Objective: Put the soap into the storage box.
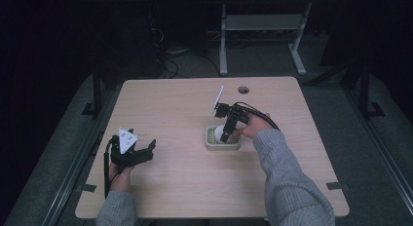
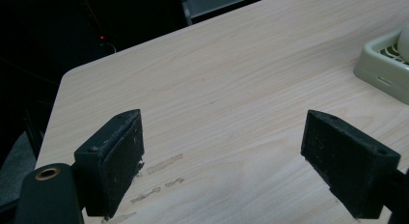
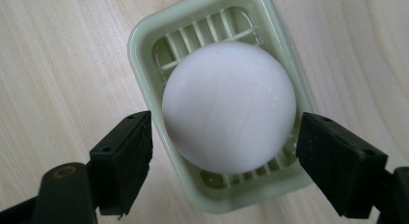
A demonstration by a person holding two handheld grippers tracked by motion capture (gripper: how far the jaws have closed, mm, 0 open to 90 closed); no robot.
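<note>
A pale green slotted dish sits right of the table's middle, and a white ball rests in it. In the right gripper view the ball covers most of the dish. My right gripper points down over it; its jaws stand open on either side of the ball, very close to it. My left gripper is held low over the table at the near left, open, with only bare wood between its jaws. The dish corner shows at the right edge of the left gripper view.
The wooden table has a round cable hole at the back right. Some scuff marks lie on the wood by the left gripper. Beyond the table, on the dark floor, is a grey desk frame.
</note>
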